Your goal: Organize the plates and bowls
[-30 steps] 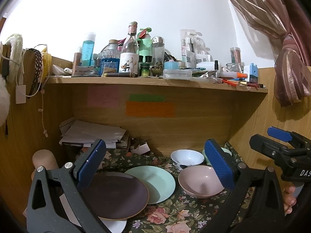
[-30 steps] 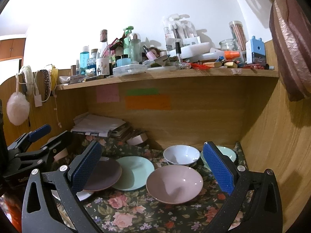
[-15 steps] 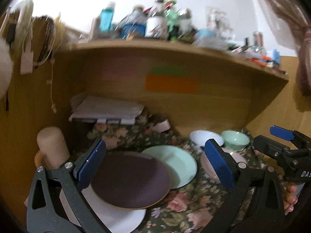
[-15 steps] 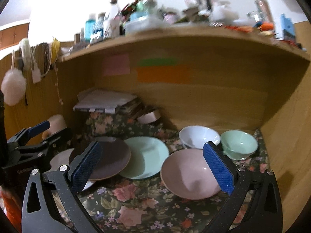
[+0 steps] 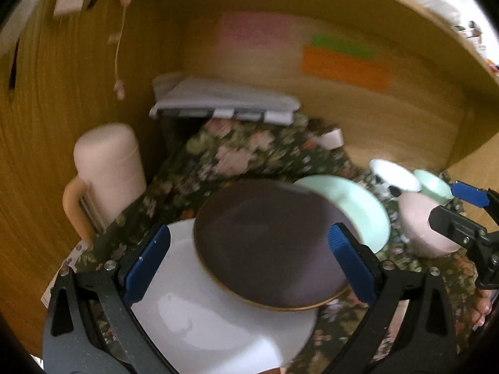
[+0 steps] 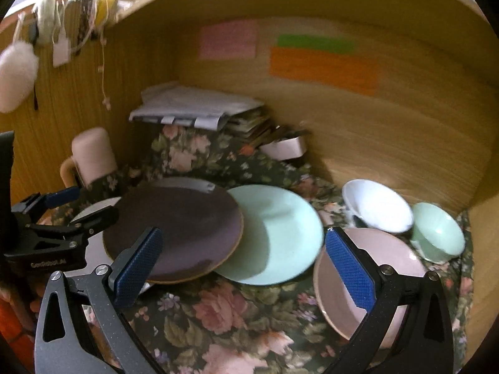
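- The task looks barely begun: plates and bowls lie spread over the floral cloth (image 6: 218, 308) inside a wooden alcove, none sorted into one neat stack.
- On the left, the dark plate (image 6: 177, 230) lies partly on top of the white plate (image 5: 212, 321), and its right edge overlaps the mint plate (image 6: 274, 237). That is loose overlap, not a stack.
- To the right sit the bowls: the pink bowl (image 6: 368, 283) nearest, the white bowl (image 6: 377, 205) behind it, and the small mint bowl (image 6: 436, 233) at far right near the side wall. The three stand close together; none is nested in another.
- What is left, as I judge it: gather the three plates into one pile and nest the bowls.
- The left gripper (image 5: 249, 261) hovers low over the dark and white plates, tilted downward, its jaws spread wide on either side of the dark plate and holding nothing.
- The right gripper (image 6: 249, 268) hangs over the near middle of the cloth, jaws likewise wide apart and empty, one blue pad over the dark plate's edge and the other over the pink bowl's rim; whether any pad touches is unclear.
- A pink mug (image 5: 109, 168) stands at far left, papers (image 6: 193, 106) at the back.
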Demonstrator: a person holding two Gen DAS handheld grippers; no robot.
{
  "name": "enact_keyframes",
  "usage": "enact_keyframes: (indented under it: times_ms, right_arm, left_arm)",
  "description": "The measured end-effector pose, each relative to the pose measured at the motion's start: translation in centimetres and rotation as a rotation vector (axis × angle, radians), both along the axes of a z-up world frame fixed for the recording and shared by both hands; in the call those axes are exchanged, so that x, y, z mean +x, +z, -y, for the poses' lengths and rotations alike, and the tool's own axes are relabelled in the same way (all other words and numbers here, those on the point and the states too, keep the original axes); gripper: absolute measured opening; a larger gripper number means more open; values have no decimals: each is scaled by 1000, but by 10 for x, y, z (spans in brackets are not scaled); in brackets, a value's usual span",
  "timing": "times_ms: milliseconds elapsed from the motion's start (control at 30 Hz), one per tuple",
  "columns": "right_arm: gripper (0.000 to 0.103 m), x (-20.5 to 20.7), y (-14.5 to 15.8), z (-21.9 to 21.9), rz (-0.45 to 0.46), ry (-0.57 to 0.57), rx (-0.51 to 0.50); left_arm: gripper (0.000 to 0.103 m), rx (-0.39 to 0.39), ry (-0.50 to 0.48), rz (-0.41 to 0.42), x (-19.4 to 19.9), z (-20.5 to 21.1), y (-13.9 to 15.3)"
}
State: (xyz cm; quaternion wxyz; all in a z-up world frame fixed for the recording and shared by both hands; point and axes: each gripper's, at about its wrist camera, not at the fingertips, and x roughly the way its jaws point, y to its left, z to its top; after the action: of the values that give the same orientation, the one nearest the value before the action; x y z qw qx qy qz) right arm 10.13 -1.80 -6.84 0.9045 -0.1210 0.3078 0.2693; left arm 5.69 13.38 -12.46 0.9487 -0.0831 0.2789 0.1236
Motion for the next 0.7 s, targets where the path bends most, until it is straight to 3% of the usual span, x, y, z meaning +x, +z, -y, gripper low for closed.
enact_keyframes:
  times_ms: [233,400,567,700]
  right_arm:
    - [103,36,-30,-26,-141,30,-33]
    - [83,59,-50,-38,-229,33,-62]
    - [70,80,-68,-44,-307,25,-78]
    - [60,87,-76,-48,-342,36,-89]
  left_arm:
    - [103,-31,33,-90,10,-27,-27]
    - [102,-31,33,-112,15,-37,-38]
    - [86,-58,24,-150,23,-45,-45]
    - [82,-93,11,-181,29,-49,-52]
